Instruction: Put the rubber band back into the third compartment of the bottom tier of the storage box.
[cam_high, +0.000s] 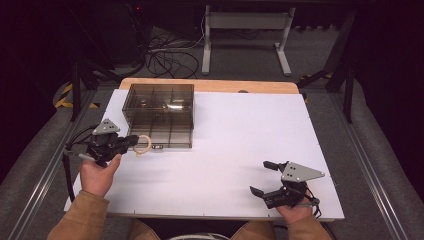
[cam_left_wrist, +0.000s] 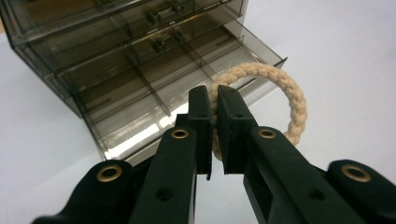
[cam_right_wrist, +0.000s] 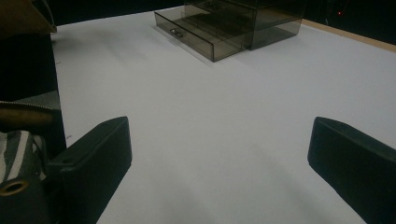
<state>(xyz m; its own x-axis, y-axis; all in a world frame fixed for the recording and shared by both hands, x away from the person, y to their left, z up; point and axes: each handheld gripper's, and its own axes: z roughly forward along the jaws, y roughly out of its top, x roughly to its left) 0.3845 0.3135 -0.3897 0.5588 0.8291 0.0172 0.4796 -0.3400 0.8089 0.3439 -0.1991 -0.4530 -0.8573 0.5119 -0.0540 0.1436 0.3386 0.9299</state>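
Table: a wide white rectangular table top (cam_high: 240, 150) with a strip of light wood along its far edge; everything below is placed against the drawer box.
Drawer box: a smoky-brown see-through plastic box of small drawers (cam_high: 160, 112) stands at the far left of the white top, its inner partitions visible through the walls; the bottom drawer is pulled out toward the person, open at the top.
Right gripper: the black two-jaw right gripper (cam_high: 262, 177) with its grey three-cornered plate sits well apart from the drawer box, at the near right edge of the top; its jaws stand wide apart with bare white surface between them, holding nothing.
Left gripper: the black two-jaw left gripper (cam_high: 135, 140) is just beside the pulled-out drawer's front left corner; its jaws are pinched nearly together, clamped on the rope ring.
Rope ring: a small cream braided rope ring (cam_left_wrist: 285, 91) hangs upright from the left gripper's tips, just in front of the open drawer's front wall, lifted off the table.
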